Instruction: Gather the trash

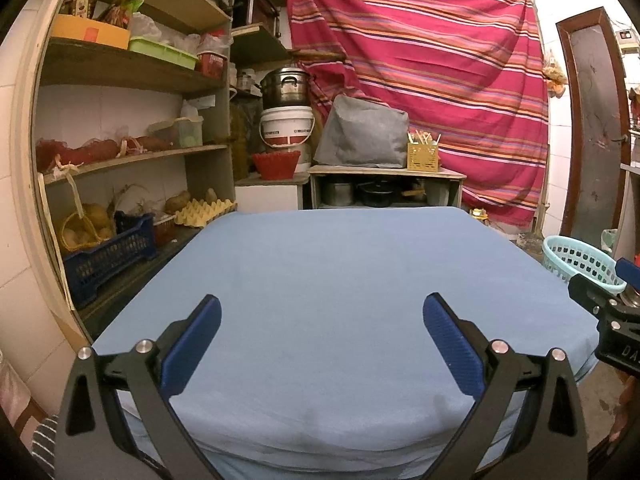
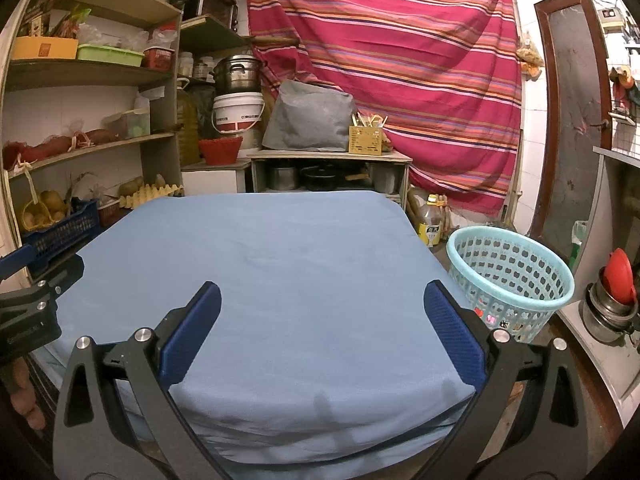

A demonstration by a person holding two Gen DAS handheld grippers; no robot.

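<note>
At the far left of both views, wooden shelves (image 2: 92,72) are holding boxes, bags and potatoes, with a dark blue crate (image 1: 110,258) sitting at lower left. Filling the centre is a table draped in a blue cloth (image 2: 280,264), and no trash is showing anywhere on it. The left gripper (image 1: 322,320) is hovering over the near edge in the lower centre of its view, its blue pads spread wide with nothing between them. The right gripper (image 2: 322,308) is hovering likewise, fingers wide apart and empty. At the right of the right wrist view, a pale teal basket (image 2: 510,280) is standing just beside the table; small colourful bits, possibly wrappers, are showing through its lower holes. Judging from this, collecting looks finished or not begun. The next move calls for spotting loose trash first, then carrying it to the basket.
</note>
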